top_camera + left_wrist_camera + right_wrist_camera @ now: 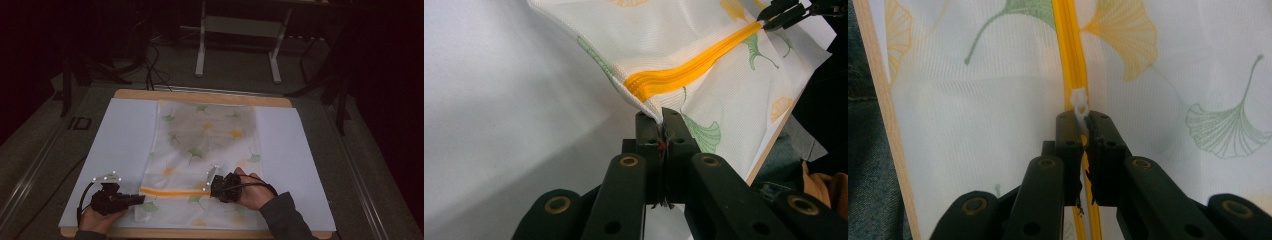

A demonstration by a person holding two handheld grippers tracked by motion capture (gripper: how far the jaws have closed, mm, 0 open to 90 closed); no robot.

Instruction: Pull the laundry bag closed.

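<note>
A white mesh bag (205, 140) printed with green and yellow ginkgo leaves lies flat on the table. An orange zipper (170, 191) runs across its near end. My left gripper (137, 199) is shut on the bag's left edge at the zipper's end, and in the left gripper view (660, 122) the fabric is pinched and lifted between the jaws. My right gripper (210, 186) sits at the zipper's right part. In the right gripper view (1083, 120) it is shut on the small white zipper pull (1080, 100), with the orange zipper (1068, 50) running straight ahead.
A white sheet (120, 145) covers the wooden table (200, 95) under the bag. A white desk frame (200, 50) and cables stand on the dark floor beyond. The table's near edge (883, 125) is close to the person's lap.
</note>
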